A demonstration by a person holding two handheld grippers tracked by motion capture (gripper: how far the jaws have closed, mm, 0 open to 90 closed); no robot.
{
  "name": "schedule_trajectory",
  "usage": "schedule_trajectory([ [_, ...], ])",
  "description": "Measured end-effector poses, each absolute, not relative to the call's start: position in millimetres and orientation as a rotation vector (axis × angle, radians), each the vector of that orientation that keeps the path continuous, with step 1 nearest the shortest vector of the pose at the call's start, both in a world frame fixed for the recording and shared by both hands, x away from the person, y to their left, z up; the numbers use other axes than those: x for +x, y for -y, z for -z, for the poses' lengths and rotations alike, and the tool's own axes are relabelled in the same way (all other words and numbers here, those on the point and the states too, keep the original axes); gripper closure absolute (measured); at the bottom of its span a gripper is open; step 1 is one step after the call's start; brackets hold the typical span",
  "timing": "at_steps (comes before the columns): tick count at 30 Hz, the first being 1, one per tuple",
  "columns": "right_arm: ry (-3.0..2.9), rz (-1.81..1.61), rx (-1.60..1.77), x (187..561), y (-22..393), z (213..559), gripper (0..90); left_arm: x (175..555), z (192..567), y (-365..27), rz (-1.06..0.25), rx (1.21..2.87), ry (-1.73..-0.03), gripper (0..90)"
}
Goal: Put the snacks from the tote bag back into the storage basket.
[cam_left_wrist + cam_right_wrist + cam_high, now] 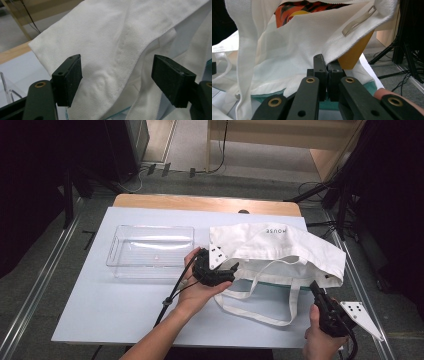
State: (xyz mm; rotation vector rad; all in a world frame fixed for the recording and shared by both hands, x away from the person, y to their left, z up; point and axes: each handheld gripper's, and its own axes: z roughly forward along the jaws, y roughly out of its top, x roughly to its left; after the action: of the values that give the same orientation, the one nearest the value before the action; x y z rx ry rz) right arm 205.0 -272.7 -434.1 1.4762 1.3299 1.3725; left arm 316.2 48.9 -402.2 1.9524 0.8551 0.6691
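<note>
- Roughly centre-right on the table [90, 320] lies a white tote bag [280, 245], rumpled, mouth toward the person, straps [250, 312] trailing on the near side.
- Table: pale sheet over a wooden top, wood edge showing at the far side.
- Clear plastic bin [150, 251] sits left of the bag, just beside it, nothing visible inside.
- Bag relative to left gripper [231, 269]: gripper is at the bag's left near corner, by the mouth edge, jaws pointing right into the cloth.
- Left gripper view: bag cloth [112, 50] runs between and behind the two jaws; a hemmed edge crosses the gap; cloth passes close by the left pad, but whether it touches I cannot tell.
- Left gripper state: jaws stand wide apart, nothing clamped.
- Bag relative to right gripper [316, 291]: gripper is at the bag's right near corner, coming up from the table's near edge.
- Right gripper view: jaws [327, 67] closed together, pinching the bag's hem [337, 56]; cloth lifts up and away from the pinch.
- Inside the bag mouth, right gripper view: something orange and red printed [294, 11], partly hidden.
- Teal edge [367, 87] shows under the bag near the right gripper's jaws; cannot tell what it is.
- Small clear strip [358, 22] hangs at the bag's upper right edge.
- Bag has grey lettering [276, 231] on its far side, upside down from the high view.
</note>
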Motion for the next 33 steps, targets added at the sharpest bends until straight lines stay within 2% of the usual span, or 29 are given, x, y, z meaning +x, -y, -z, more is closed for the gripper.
schedule_trajectory([
  [2,-1.328,-1.375,1.482,205,273,434,89.4,319,400,-49,-0.698,1.935,-0.892,29.1],
  [4,-1.33,-1.374,1.479,205,273,434,89.4,323,396,-52,-0.683,1.912,-0.914,39.9],
  [6,-1.332,-1.376,1.475,205,273,434,89.4,328,389,-57,-0.644,1.898,-0.895,55.1],
  [8,-1.335,-1.379,1.47,205,273,435,89.4,330,384,-61,-0.617,1.89,-0.877,78.5],
  [10,-1.341,-1.376,1.465,205,273,435,89.3,333,382,-65,-0.616,1.872,-0.873,88.7],
  [15,-1.333,-1.36,1.446,203,274,434,89.3,327,366,-76,-0.459,1.814,-0.773,90.0],
  [22,-1.281,-1.3,1.294,188,263,418,89.2,303,318,-89,-0.394,1.674,-0.647,90.0],
  [25,-1.27,-1.307,1.232,181,260,408,88.8,299,308,-94,-0.343,1.623,-0.64,90.0],
  [28,-1.298,-1.322,1.238,181,261,409,87.3,306,315,-98,-0.326,1.628,-0.69,90.0],
  [31,-1.322,-1.334,1.305,183,264,418,81.4,316,332,-101,-0.302,1.648,-0.767,89.7],
  [33,-1.325,-1.335,1.347,185,265,422,69.3,319,339,-104,-0.272,1.64,-0.804,87.4],
])
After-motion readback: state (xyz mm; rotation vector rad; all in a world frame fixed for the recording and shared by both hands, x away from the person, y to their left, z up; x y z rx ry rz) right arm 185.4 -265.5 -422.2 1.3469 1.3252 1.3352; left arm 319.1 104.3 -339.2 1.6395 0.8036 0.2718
